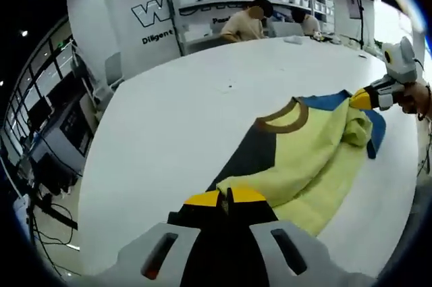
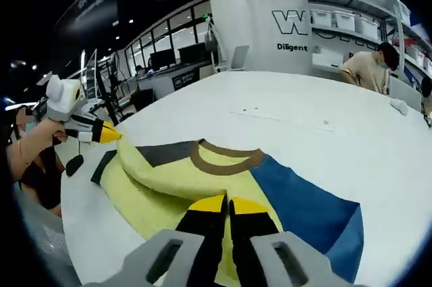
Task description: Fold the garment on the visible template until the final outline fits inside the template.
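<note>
In the left gripper view, the left gripper [image 1: 227, 197] rises from the bottom edge with its yellow-tipped jaws pressed together on the near hem of the T-shirt [image 1: 297, 159], a yellow, dark grey and blue garment with a brown collar [image 1: 283, 117] lying on the white table [image 1: 182, 118]. Farther along the cloth, the right gripper [image 1: 361, 100] enters from the right, its yellow tip touching a bunched fold of yellow fabric, with a hand [image 1: 415, 98] behind it.

In the right gripper view, the right gripper [image 2: 227, 204] is likewise clamped on the T-shirt's [image 2: 202, 179] edge. The left gripper [image 2: 108, 133] reaches in from the left, held by a hand [image 2: 37, 135]. Beyond the table stand storage shelves [image 2: 351, 27] and a seated person [image 2: 368, 67].
</note>
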### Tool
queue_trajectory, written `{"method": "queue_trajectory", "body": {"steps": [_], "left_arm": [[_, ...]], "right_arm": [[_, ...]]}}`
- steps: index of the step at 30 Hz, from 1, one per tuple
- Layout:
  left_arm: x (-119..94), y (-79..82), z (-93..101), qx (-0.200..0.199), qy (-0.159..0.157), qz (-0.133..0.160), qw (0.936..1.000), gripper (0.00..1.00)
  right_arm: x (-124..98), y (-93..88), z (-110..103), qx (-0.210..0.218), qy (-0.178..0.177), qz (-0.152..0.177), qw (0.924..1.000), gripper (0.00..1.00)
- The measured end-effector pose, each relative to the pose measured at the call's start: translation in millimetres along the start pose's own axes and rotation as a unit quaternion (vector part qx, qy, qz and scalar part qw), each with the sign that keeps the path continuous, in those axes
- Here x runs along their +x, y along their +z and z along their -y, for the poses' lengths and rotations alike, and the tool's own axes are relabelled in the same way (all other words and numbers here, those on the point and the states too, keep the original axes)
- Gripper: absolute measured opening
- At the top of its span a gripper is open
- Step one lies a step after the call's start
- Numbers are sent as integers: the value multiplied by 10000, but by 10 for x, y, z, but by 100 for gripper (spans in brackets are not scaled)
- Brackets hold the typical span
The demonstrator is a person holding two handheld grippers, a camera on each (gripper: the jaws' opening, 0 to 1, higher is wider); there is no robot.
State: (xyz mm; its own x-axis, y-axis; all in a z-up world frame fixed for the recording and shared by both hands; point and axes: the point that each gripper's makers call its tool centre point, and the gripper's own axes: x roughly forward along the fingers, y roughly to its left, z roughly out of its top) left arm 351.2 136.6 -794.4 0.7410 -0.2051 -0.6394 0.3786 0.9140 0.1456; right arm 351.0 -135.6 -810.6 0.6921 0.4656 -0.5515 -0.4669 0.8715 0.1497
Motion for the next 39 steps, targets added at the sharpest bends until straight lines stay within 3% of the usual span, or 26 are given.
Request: {"method": "queue_trajectory", "body": {"steps": [3,7,10,15,20,23,27,34,39], "left_arm": [[69,-7,-56,-106,122,16,9999,9],[9,-1,-66,-18,250,139,9996,9],[-69,22,3,124,60,318,9994,13],[-147,-74,85,-44,-313,279,9991,28],[-127,-235,79,241,-348,66,9991,35],[-75,-236,115,757,-412,178,9961,38],[11,-265,104,1364,-272,97,9902,37],[209,-308,35,1301,-210,38,9913,29],[340,-300,-11,1146,-183,4,9932,13]], "right_arm": [[32,-8,78,-3,-170,-12,9999,1],[-33,78,46,104,-133,227,9996,15],[-111,118,19,126,-99,309,9994,23],[-247,80,-80,85,4,348,9994,39],[-242,-53,-150,220,58,245,9994,37],[-155,-119,-208,516,160,113,9985,36],[-71,-93,-214,822,148,135,9964,35],[-1,-107,-214,1128,113,141,9934,25],[7,-168,-189,1281,35,43,9917,15]]}}
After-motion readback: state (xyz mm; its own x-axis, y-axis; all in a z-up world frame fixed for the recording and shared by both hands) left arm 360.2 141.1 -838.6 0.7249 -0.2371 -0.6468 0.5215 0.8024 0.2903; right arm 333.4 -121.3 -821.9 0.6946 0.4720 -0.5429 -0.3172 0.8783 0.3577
